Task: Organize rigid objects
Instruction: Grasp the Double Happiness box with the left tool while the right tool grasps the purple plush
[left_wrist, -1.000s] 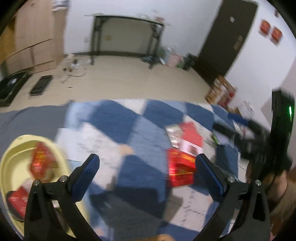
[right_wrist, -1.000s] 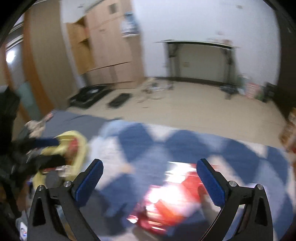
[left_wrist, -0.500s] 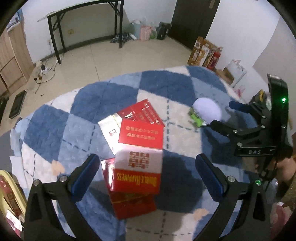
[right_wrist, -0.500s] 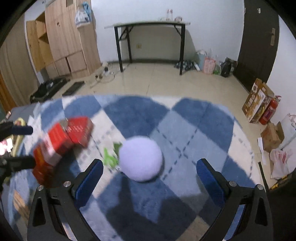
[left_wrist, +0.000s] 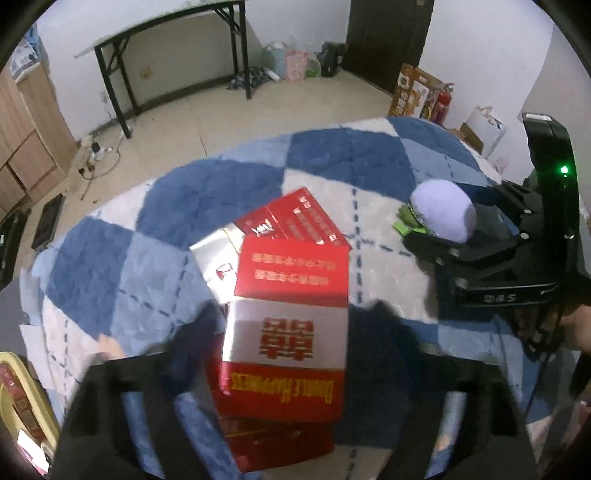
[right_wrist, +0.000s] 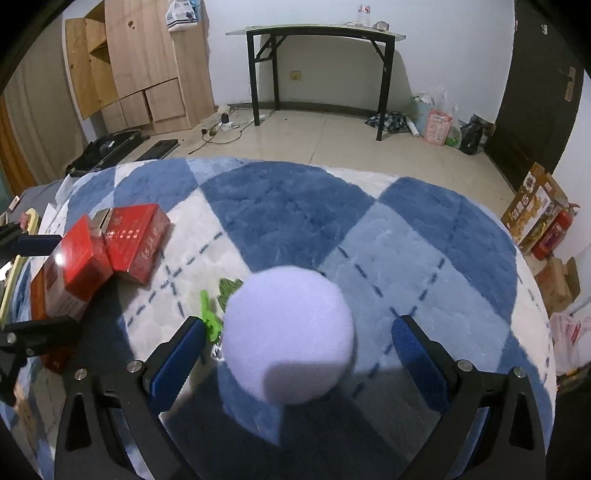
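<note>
A red and white "Double Happiness" box (left_wrist: 286, 343) stands on a pile of red boxes (left_wrist: 291, 221) on the blue checked rug (left_wrist: 221, 192). My left gripper (left_wrist: 288, 354) is open, its blurred fingers on either side of that box. A pale purple fuzzy ball (right_wrist: 290, 334) with a green piece (right_wrist: 210, 317) beside it lies between the open fingers of my right gripper (right_wrist: 295, 350). The ball (left_wrist: 445, 210) and right gripper also show in the left wrist view. The red boxes (right_wrist: 107, 247) show at the left of the right wrist view.
A yellow tray (left_wrist: 22, 398) holding red items sits at the rug's left edge. Beyond the rug are a black-legged table (right_wrist: 317, 74), wooden cabinets (right_wrist: 140, 62), a dark door (right_wrist: 535, 96) and cardboard boxes (right_wrist: 535, 210).
Both grippers have moved forward and down. The left one now brackets the red and white box; the right one now brackets the purple ball. Both stay open.
</note>
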